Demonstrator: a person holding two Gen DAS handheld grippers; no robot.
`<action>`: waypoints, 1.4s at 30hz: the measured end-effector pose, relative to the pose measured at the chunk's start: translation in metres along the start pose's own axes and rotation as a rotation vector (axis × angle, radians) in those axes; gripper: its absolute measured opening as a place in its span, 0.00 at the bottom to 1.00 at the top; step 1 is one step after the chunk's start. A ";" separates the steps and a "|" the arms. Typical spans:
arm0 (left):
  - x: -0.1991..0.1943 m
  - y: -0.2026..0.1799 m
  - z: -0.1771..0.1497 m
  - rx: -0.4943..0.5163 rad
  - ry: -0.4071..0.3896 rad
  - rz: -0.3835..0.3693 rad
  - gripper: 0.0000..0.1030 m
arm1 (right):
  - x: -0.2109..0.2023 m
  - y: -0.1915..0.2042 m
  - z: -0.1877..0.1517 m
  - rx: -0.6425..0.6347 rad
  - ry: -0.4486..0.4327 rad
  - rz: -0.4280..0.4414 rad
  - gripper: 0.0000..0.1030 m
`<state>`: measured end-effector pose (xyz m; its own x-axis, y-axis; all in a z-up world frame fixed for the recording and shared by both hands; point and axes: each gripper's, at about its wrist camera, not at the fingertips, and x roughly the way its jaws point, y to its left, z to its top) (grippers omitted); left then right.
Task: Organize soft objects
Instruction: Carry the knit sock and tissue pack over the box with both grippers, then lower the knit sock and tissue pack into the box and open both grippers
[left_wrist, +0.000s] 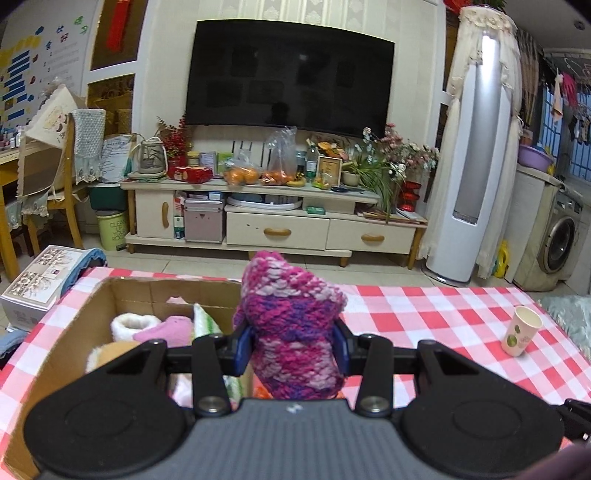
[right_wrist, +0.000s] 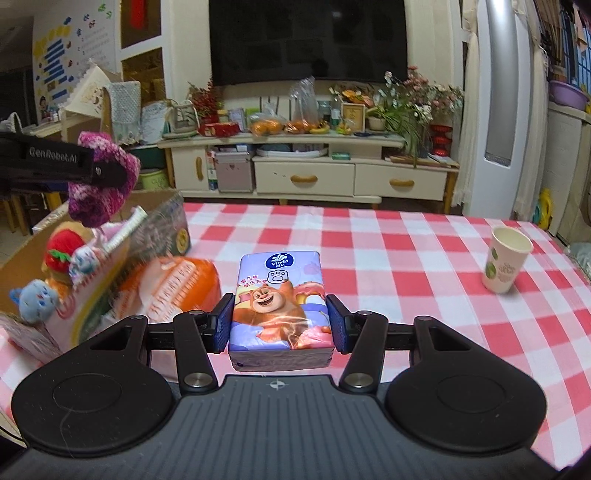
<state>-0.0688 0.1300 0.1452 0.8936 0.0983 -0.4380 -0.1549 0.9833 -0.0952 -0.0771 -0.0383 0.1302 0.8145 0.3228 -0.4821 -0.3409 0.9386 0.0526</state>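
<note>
Left gripper held level, clamped on a pink-purple knitted piece above the cardboard box rim, bare checked tablecloth toward 2 o'clock, right gripper low, pads squeezing a tissue pack, orange pack at 10 o'clock, paper cup at 2 o'clock.

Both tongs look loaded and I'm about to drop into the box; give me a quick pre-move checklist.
1. Left tongs clamped on the knitted item: ok, pads press both its sides.
2. Right tongs clamped on the tissue pack: ok.
3. Knitted item over the cardboard box: cannot tell; it hangs near the box's right wall.
4. Free room in the box: cannot tell; plush toys already fill much of it.
5. Orange package beside the tissue pack: not ok, it lies in the right tongs' path to the box.
6. Paper cup: ok, upright, far right.
</note>
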 end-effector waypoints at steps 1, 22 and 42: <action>0.000 0.003 0.001 -0.003 -0.002 0.004 0.41 | 0.000 0.003 0.004 -0.001 -0.006 0.006 0.62; 0.013 0.089 0.018 -0.166 -0.007 0.124 0.41 | 0.041 0.086 0.073 -0.084 -0.094 0.212 0.62; 0.057 0.143 0.014 -0.270 0.056 0.210 0.42 | 0.119 0.134 0.093 -0.139 -0.040 0.308 0.62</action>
<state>-0.0342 0.2785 0.1188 0.8072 0.2781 -0.5206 -0.4454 0.8658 -0.2281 0.0178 0.1372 0.1613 0.6800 0.5960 -0.4271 -0.6326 0.7714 0.0691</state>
